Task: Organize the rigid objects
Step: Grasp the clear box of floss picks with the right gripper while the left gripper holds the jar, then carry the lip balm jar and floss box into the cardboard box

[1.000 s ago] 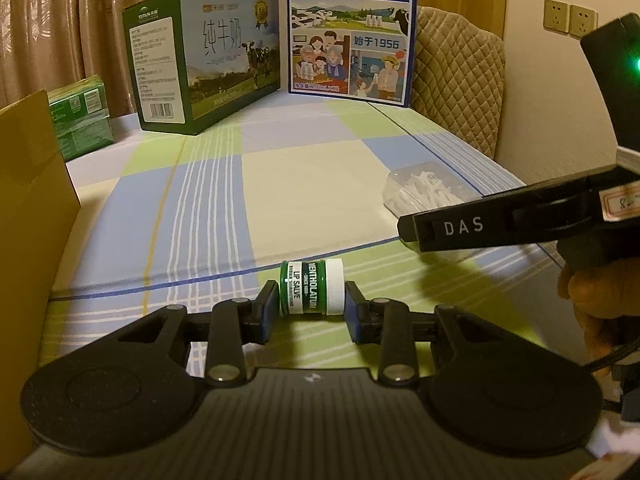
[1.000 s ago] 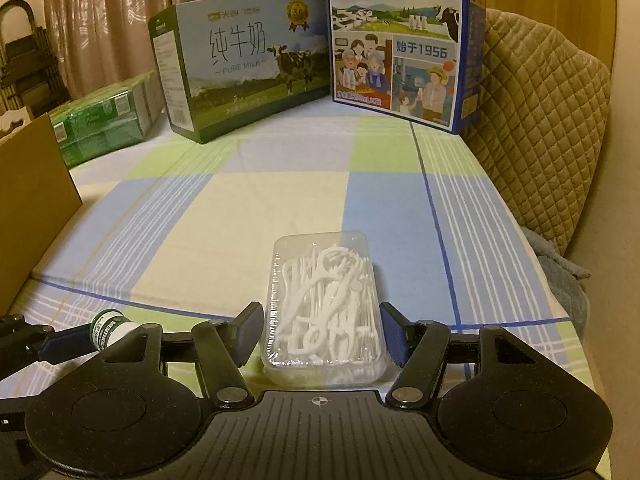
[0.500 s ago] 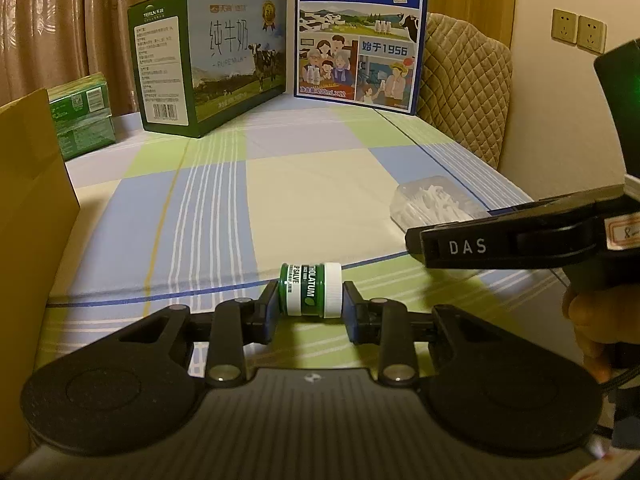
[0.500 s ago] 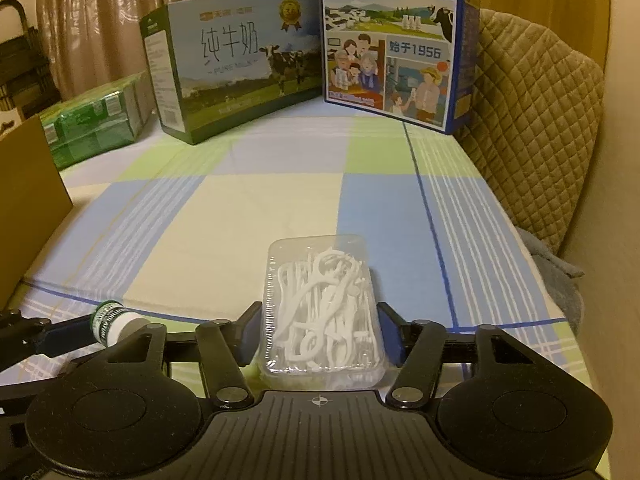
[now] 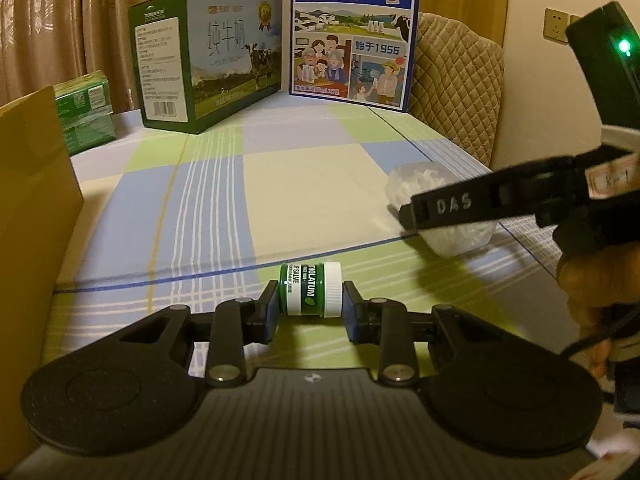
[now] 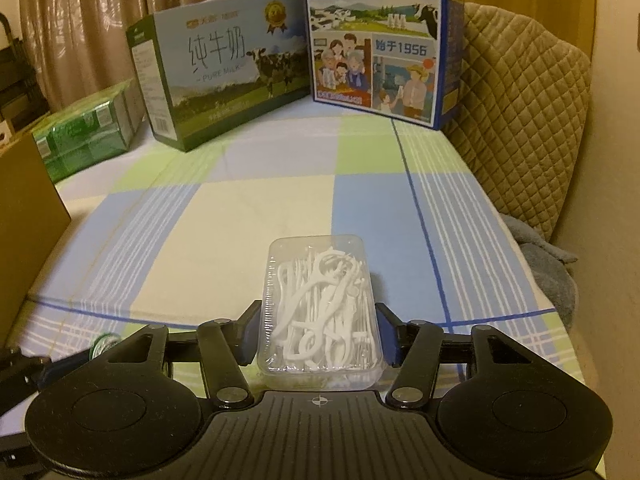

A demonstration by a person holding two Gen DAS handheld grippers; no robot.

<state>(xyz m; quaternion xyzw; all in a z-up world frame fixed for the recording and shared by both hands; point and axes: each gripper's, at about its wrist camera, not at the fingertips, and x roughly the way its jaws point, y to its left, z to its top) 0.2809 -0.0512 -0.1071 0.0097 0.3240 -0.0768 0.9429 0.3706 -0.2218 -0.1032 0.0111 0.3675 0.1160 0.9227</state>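
Both tools loaded, so the step in hand looks like lifting two items at once for sorting.

Left tool (image 5: 311,307): clamped on the lip salve jar (image 5: 311,289), low in the centre of its own frame, jar lying sideways with the white cap toward the right pad. Pads pressing on base and cap, a short axis for a round thing; best kept level and lifted straight, without rolling the wrist, lest the jar pivot out.

Right tool (image 6: 318,334): closed on the clear box of floss picks (image 6: 318,308), bottom centre of its frame, pads against the long sides near the rear end. Most of the box reaching forward past the pads, so likely to droop; worth lifting slowly and squeezing only enough, thin plastic walls probably flexing.

Both items low over the checked cloth of the surface (image 5: 320,184). Brown cardboard box (image 5: 28,216) at the left edge of the frame seeming the likely destination, though not certain. Better moved one after the other, left first, avoiding a clash of tools over the box.
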